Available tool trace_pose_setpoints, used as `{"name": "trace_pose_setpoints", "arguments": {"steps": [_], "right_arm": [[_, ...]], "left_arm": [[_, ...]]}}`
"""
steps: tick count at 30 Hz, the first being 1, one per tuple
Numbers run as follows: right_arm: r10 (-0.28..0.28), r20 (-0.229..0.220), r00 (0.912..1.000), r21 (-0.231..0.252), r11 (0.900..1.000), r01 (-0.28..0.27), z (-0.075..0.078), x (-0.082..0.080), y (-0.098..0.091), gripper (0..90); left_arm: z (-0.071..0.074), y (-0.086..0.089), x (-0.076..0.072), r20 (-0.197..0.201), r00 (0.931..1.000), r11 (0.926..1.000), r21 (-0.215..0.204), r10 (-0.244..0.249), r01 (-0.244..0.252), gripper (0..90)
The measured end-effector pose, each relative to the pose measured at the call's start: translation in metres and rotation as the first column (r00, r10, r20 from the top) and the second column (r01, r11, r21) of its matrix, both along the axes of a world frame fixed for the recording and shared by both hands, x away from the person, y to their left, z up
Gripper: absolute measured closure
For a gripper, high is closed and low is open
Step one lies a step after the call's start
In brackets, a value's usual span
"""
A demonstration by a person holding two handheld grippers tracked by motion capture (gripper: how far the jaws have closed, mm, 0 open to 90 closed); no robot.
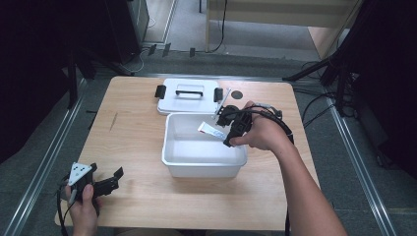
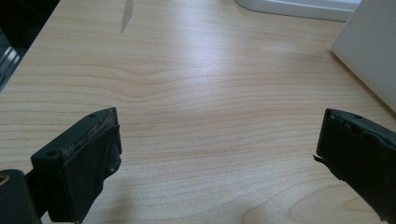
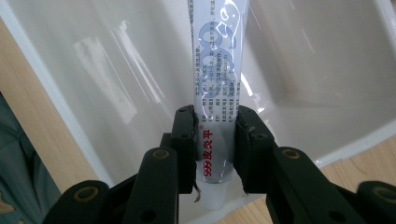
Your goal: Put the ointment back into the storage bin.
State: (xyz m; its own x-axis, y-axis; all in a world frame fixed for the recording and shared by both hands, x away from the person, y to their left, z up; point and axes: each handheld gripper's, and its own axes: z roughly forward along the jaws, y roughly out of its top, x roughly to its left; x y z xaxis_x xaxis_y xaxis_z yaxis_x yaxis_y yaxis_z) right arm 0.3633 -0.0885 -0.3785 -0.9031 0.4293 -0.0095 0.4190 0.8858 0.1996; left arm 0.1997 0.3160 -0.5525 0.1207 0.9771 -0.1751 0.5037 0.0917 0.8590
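The tube sits clamped between the pads of my right gripper, pinched near its capped end, with its white-and-blue printed body running up the middle of the right gripper view toward the top edge. In the high view the tube juts to the left from my right gripper, just right of centre in the frame, and hangs over the upper right part of the white bin, inside its rim. Whether its far end touches the bin's floor I cannot tell. Behind the bin, toward the top of the high view, the white lid with its black handle lies flat on the table, close against the bin's far wall.

My left gripper rests low at the lower left of the high view, well apart from the bin. Its jaws stand spread wide over bare wood with nothing between them, one at each lower corner of the left gripper view.
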Motion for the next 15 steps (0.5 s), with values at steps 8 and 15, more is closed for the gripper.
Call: {"name": "trace_pose_setpoints", "arguments": {"steps": [8, 15], "right_arm": [[0.049, 0.005, 0.9988, -0.029, 0.9984, -0.049, -0.014, 0.003, 0.002, 72.7], [0.057, -0.015, 0.9983, -0.040, 0.9975, -0.058, -0.028, 0.005, 0.003, 72.6]], "left_arm": [[0.000, 0.000, 0.000, -0.001, 1.0000, 1.0000, -0.002, 0.000, 0.000, 0.6], [0.000, 0.000, 0.000, -0.002, 1.0000, 1.0000, -0.002, -0.001, 0.001, 0.6]]}}
